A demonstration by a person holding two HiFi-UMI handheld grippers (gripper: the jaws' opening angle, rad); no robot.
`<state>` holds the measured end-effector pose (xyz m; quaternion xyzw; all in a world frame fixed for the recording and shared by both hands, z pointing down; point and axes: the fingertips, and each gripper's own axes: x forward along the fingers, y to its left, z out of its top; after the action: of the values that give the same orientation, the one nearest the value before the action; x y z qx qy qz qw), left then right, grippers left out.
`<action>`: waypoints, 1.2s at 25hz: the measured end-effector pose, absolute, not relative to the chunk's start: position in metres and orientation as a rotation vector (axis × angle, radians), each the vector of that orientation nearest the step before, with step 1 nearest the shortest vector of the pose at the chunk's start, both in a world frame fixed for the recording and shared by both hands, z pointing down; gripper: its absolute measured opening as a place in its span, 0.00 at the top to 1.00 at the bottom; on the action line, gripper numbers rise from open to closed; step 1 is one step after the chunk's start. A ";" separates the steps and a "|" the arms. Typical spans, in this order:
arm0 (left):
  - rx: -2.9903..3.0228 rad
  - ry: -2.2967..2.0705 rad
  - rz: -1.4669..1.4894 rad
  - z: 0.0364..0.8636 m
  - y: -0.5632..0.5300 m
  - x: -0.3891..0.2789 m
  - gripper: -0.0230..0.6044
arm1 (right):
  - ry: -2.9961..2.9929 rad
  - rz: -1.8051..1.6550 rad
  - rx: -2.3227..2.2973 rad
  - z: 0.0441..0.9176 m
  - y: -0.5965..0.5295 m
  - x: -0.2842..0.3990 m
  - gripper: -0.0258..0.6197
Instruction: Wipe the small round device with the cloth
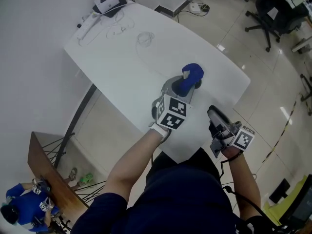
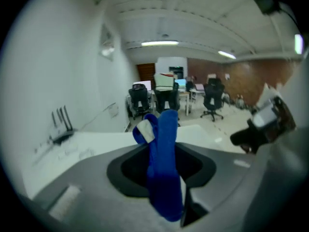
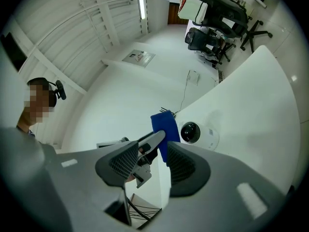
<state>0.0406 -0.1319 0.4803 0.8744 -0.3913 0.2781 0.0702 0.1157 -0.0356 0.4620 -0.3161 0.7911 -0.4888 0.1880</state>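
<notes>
L tool [image 1: 184, 87]: clamped on blue cloth [image 1: 192, 75], held right at small round device [image 3: 199, 134]; contact unclear. R tool [image 1: 216, 115]: jaws apart, nothing gripped, near device. Edge of worktop [image 1: 122, 57] just beside device; open surface beyond.

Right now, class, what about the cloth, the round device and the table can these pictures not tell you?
- small round device: in the head view it is almost wholly hidden by the blue cloth and the left gripper. It does not show in the left gripper view.
- Whether the cloth touches the device: no view shows the contact.
- box with antennas at the far end of the table: too small to identify.
</notes>
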 end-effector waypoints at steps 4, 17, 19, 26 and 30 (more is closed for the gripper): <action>2.956 -1.026 1.378 0.492 -0.096 0.076 0.72 | 2.197 -1.350 -0.921 0.459 -0.033 0.125 0.68; 3.004 -0.735 2.029 0.596 -0.056 0.090 0.72 | 2.058 -1.337 -0.990 0.483 -0.034 0.176 0.71; 2.976 -0.709 2.066 0.603 -0.058 0.086 0.72 | 2.057 -1.346 -0.987 0.485 -0.033 0.174 0.72; 2.962 -0.896 1.461 0.543 -0.066 0.086 0.72 | 2.102 -1.347 -1.035 0.478 -0.035 0.163 0.72; 2.749 -1.102 0.914 0.501 -0.093 0.052 0.72 | 2.107 -1.351 -1.026 0.471 -0.036 0.155 0.73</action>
<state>0.0521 -0.0930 0.5005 0.8867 -0.3556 0.2949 0.0209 0.1547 -0.0359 0.4714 -0.3702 0.7605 -0.4875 0.2167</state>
